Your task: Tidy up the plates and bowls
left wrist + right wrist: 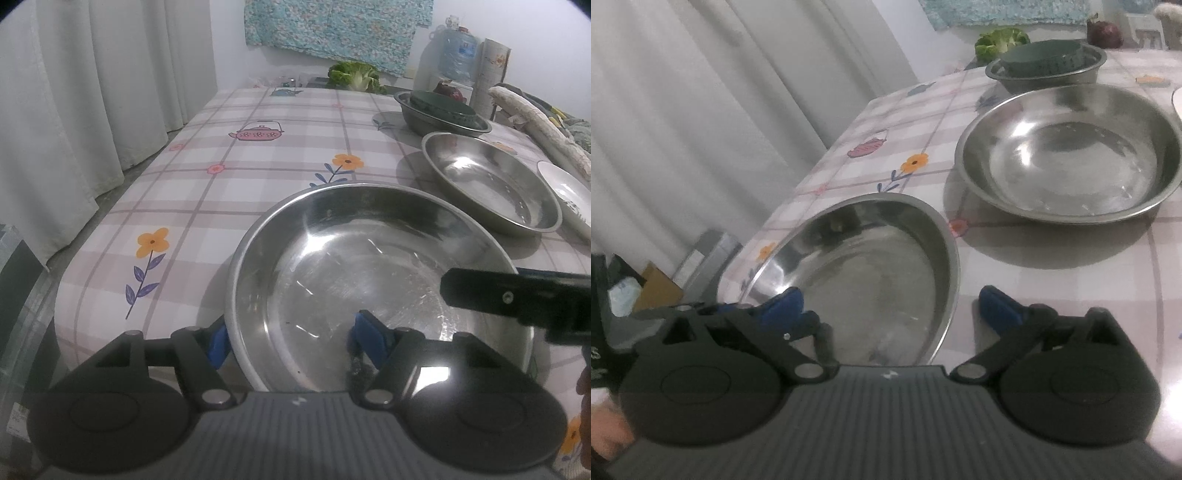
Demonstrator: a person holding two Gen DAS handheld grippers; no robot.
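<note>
Two grippers w/ jaws spread straddle near steel bowl (369, 280) rim at table (221, 192) edge: left gripper (291, 343), right gripper (890, 310). Neither pinches; a nudge could tip it off.

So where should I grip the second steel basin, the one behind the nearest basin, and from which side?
Grip the second steel basin by its thin flared rim, at the near edge facing the right gripper. It sits upright and empty, so one jaw can go inside and one outside the wall. I would avoid its right side: a white dish lies close there.
</note>
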